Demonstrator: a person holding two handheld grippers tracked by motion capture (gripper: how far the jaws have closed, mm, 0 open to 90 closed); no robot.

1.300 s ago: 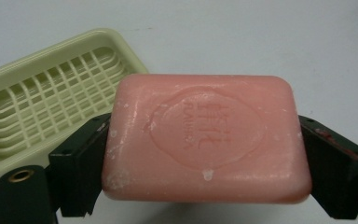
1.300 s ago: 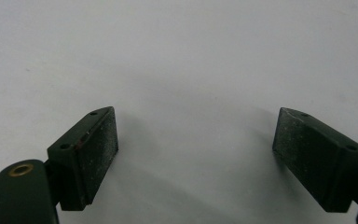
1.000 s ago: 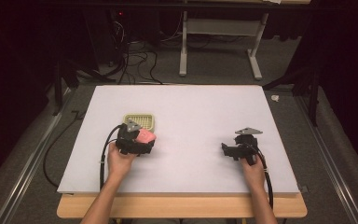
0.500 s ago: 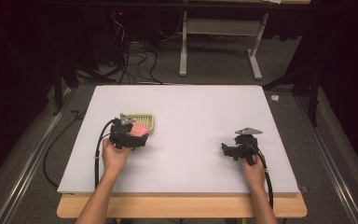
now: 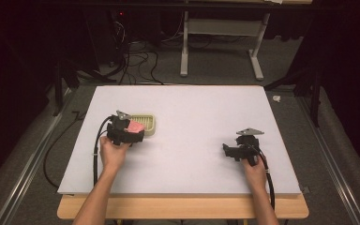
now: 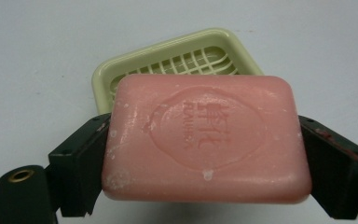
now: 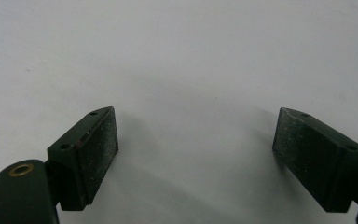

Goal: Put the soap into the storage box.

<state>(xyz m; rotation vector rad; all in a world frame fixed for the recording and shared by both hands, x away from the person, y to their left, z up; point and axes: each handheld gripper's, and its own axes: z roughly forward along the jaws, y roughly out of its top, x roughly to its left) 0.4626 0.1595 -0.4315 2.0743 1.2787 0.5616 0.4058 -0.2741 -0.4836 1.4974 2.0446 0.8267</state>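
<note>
High view: the left gripper (image 5: pixel 132 132), held low over the white table (image 5: pixel 197 108) at its left, carries a pink soap bar (image 5: pixel 134 126) at the near edge of the pale green soap dish (image 5: pixel 149 123); the right gripper (image 5: pixel 229 151) rests well apart at the right, both forearms entering from below. Left gripper view: jaws clamp the bar's (image 6: pixel 205 140) short ends, embossed face up, in front of the dish's grid (image 6: pixel 186 58). Right gripper view: jaws wide apart, nothing between them, over bare table (image 7: pixel 186 56).
</note>
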